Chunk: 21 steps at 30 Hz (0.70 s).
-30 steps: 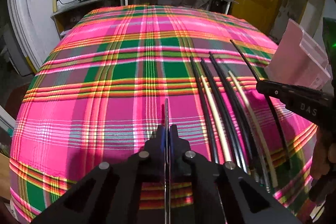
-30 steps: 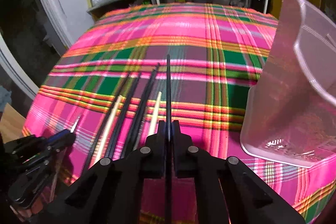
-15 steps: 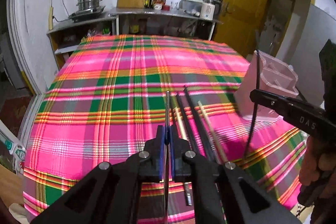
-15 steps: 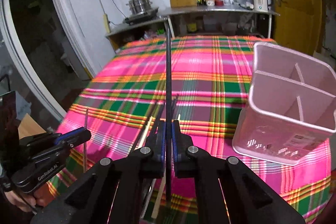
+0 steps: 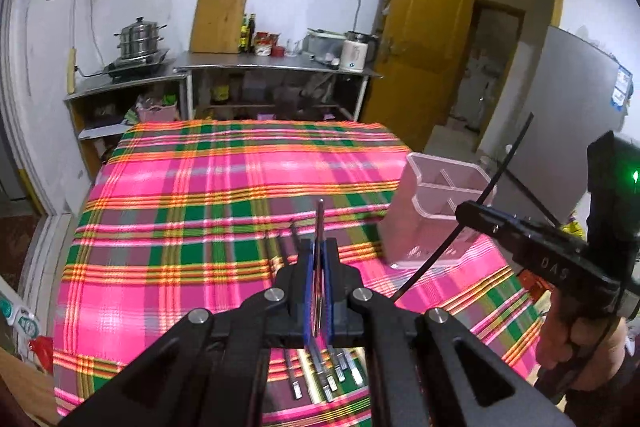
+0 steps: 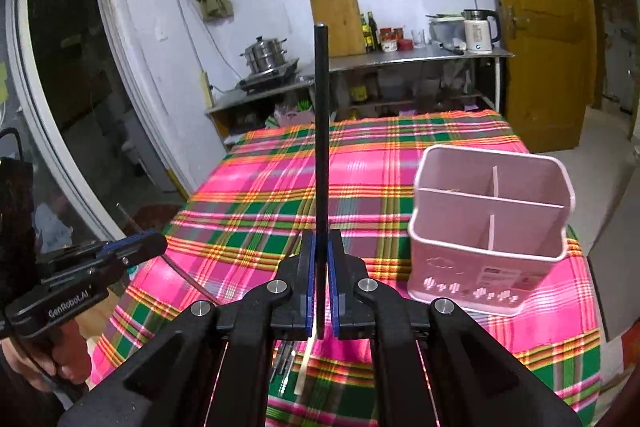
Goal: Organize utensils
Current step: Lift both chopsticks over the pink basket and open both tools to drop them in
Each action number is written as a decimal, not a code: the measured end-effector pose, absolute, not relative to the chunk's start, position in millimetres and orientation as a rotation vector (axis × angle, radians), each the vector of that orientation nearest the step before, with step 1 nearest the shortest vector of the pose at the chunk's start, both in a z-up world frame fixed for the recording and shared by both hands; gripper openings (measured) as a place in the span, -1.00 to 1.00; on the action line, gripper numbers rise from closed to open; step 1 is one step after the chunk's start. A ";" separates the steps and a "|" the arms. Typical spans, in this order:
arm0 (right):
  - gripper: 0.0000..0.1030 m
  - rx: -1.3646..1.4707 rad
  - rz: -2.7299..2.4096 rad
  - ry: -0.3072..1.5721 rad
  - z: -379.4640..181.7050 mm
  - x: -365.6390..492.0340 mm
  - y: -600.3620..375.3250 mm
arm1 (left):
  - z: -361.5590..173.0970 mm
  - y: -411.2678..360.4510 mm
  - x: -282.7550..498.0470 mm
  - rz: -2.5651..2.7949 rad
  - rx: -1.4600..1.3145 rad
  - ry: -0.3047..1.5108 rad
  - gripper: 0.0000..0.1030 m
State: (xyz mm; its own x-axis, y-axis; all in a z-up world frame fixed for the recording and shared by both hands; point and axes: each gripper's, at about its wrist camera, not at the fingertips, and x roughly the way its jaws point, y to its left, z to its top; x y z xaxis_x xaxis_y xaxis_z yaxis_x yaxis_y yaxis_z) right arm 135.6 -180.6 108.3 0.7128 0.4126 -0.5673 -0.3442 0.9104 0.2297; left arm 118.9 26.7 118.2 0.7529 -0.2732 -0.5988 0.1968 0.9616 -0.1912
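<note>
In the right wrist view, "GenRobot.AI" is printed in white at the lower left of the frame on the left tongs (image 6: 158,241). These tongs are seen clamped on a thin grey chopstick (image 5: 319,227) at the centre of the left wrist view. At the centre of the right wrist view, one black chopstick (image 6: 321,131) is held upright between the blue pads of the right tongs (image 6: 321,301), which are closed on it. A pink utensil holder (image 6: 490,251) with three compartments stands on the plaid counter (image 6: 376,163) at the right of that frame; a small label on its front cannot be read. In the left wrist view, several more chopsticks (image 5: 320,377) lie on the cloth at the lower centre, partly hidden, so a count cannot be given. "DAS" is read on the right tongs at the right of that frame.
</note>
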 end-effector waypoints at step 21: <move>-0.89 0.221 0.251 0.516 168.5 156.7 -269.9 | 182.1 -62.1 199.0 -0.485 -0.218 0.590 -0.90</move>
